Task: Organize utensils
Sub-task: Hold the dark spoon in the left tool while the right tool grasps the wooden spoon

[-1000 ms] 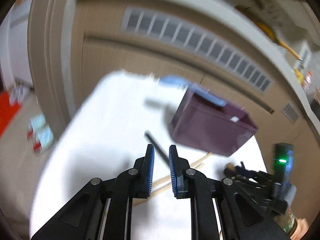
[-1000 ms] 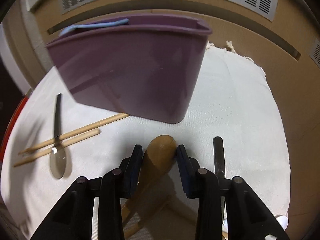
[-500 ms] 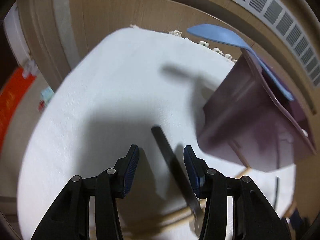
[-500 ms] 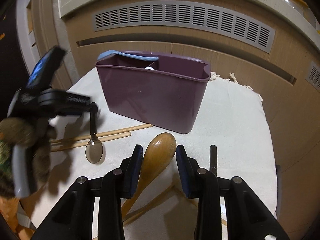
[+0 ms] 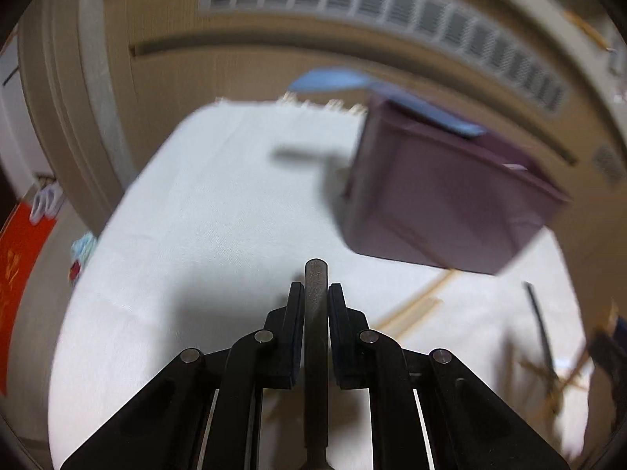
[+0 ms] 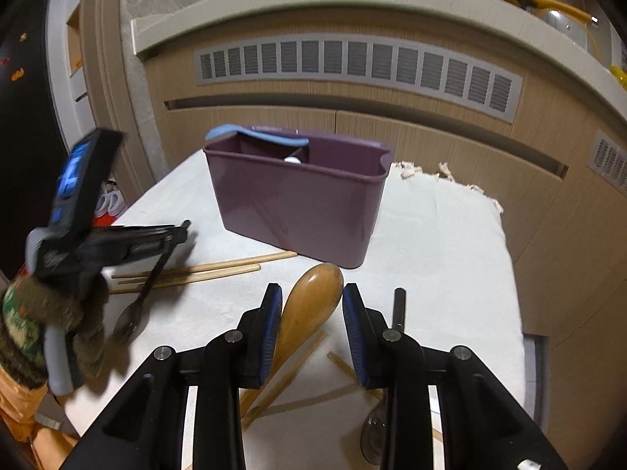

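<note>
My left gripper (image 5: 316, 290) is shut on the handle of a metal spoon (image 5: 316, 313) and holds it lifted above the white cloth; from the right wrist view the left gripper (image 6: 178, 233) shows at the left with the spoon (image 6: 137, 305) hanging bowl-down. A purple utensil bin (image 6: 298, 199) stands at the back of the cloth with a blue spatula (image 6: 258, 135) in it; it also shows in the left wrist view (image 5: 443, 203). My right gripper (image 6: 311, 305) is open, its fingers either side of a wooden spoon (image 6: 309, 309) lying on the cloth.
Wooden chopsticks (image 6: 219, 268) lie on the white cloth (image 6: 431, 243) left of the bin. More chopsticks (image 6: 298, 368) and a dark-handled spoon (image 6: 397, 313) lie near my right gripper. A wooden cabinet with vents (image 6: 352, 66) stands behind the table.
My left gripper closed on the metal spoon's handle and lifted it off the cloth. My right gripper stayed open over the wooden spoon, pulling back slightly.
</note>
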Motion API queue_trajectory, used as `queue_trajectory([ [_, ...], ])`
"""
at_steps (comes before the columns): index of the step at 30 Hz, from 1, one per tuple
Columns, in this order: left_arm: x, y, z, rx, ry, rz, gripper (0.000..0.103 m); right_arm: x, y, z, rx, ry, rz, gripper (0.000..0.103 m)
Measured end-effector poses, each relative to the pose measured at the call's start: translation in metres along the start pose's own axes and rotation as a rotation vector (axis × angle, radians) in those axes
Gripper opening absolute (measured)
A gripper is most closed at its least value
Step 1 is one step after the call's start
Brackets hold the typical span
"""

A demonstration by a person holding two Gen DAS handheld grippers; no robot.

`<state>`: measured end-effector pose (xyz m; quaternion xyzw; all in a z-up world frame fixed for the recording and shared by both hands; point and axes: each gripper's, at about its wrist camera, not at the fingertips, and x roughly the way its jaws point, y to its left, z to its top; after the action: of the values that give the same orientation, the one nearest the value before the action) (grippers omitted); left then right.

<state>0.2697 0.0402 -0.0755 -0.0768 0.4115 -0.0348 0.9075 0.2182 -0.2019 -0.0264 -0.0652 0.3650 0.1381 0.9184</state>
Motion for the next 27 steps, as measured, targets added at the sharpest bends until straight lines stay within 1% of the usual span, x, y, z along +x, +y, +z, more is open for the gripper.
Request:
queue_trajectory([
  [2, -0.023, -0.005, -0.009, 0.015, -0.044, -0.029, 0.012, -0.008, 0.0, -0.001, -0.007, -0.01, -0.002, 0.028],
  [4, -0.038, -0.009, -0.01, 0.028, -0.069, -0.045, 0.012, -0.015, 0.001, -0.003, -0.013, -0.016, -0.004, 0.026],
  [5, -0.049, -0.012, -0.012, 0.036, -0.083, -0.049, 0.012, -0.018, 0.001, -0.003, -0.014, -0.018, -0.006, 0.024],
  [6, -0.057, -0.015, -0.014, 0.044, -0.097, -0.057, 0.012, -0.021, 0.001, -0.003, -0.015, -0.021, -0.008, 0.015],
  [7, -0.064, -0.017, -0.014, 0.05, -0.107, -0.066, 0.012, -0.023, 0.002, -0.003, -0.017, -0.022, -0.012, 0.013],
  [12, -0.082, -0.024, -0.008, 0.068, -0.141, -0.101, 0.012, -0.032, 0.005, -0.001, -0.032, -0.036, -0.018, 0.011],
  [14, -0.088, -0.026, -0.006, 0.068, -0.155, -0.107, 0.012, -0.035, 0.004, -0.001, -0.032, -0.036, -0.007, 0.011],
  [17, -0.096, -0.026, -0.005, 0.07, -0.176, -0.106, 0.012, -0.031, -0.002, -0.002, -0.012, -0.006, 0.003, 0.011],
  [19, -0.1, -0.024, -0.006, 0.069, -0.187, -0.102, 0.012, -0.019, -0.01, -0.004, 0.035, 0.044, 0.001, 0.013],
  [20, -0.102, -0.023, -0.007, 0.068, -0.194, -0.099, 0.012, -0.012, -0.015, -0.006, 0.066, 0.074, -0.003, 0.02],
  [21, -0.103, -0.023, -0.007, 0.07, -0.2, -0.096, 0.012, -0.002, -0.021, -0.009, 0.105, 0.108, -0.012, 0.033],
  [22, -0.104, -0.023, -0.008, 0.076, -0.21, -0.092, 0.012, 0.01, -0.029, -0.014, 0.16, 0.147, -0.029, 0.038],
  [23, -0.106, -0.024, -0.009, 0.08, -0.218, -0.088, 0.012, 0.019, -0.034, -0.017, 0.198, 0.171, -0.034, 0.04],
  [25, -0.108, -0.026, -0.01, 0.094, -0.233, -0.083, 0.012, 0.033, -0.038, -0.024, 0.248, 0.209, -0.033, 0.041],
  [27, -0.11, -0.027, -0.011, 0.104, -0.242, -0.084, 0.012, 0.045, -0.037, -0.029, 0.282, 0.242, -0.051, 0.041],
])
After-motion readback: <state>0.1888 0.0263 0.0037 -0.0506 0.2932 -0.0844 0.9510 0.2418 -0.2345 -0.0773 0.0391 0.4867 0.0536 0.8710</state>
